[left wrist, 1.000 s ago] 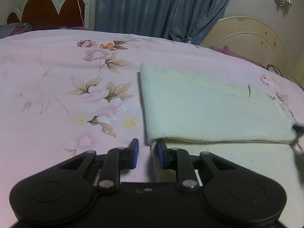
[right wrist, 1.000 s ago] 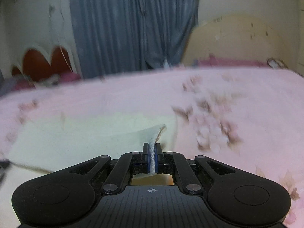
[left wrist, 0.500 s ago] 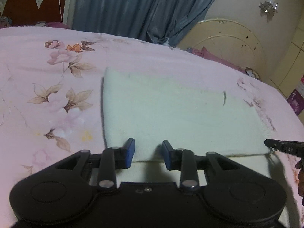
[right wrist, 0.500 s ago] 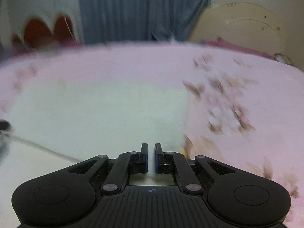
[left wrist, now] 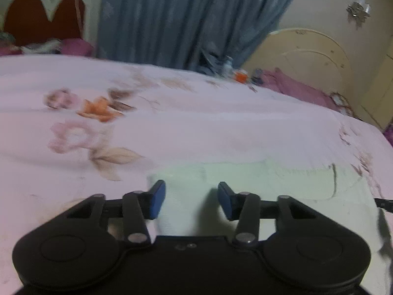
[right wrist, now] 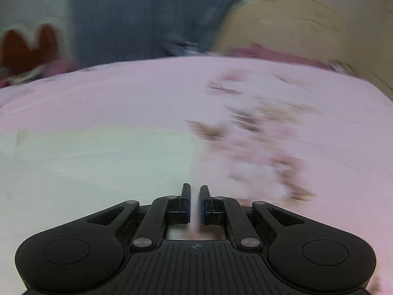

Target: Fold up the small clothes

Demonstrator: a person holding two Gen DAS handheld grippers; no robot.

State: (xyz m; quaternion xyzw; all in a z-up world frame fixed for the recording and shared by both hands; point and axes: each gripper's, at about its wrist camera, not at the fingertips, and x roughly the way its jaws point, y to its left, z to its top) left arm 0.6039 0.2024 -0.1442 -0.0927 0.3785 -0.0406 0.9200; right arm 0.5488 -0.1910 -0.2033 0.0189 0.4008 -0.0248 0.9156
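Cream cloth [left wrist: 245, 196] lies folded once on bed [left wrist: 196, 127], more folds likely left; left gripper [left wrist: 191, 200] wide open, right gripper [right wrist: 195, 202] slightly apart, both empty.

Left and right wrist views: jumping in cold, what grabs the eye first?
The pale cream cloth lies on the pink floral bedspread, right ahead of the left gripper, whose blue-padded jaws gape wide. The right gripper shows only a narrow gap, poised at the cloth's right edge.
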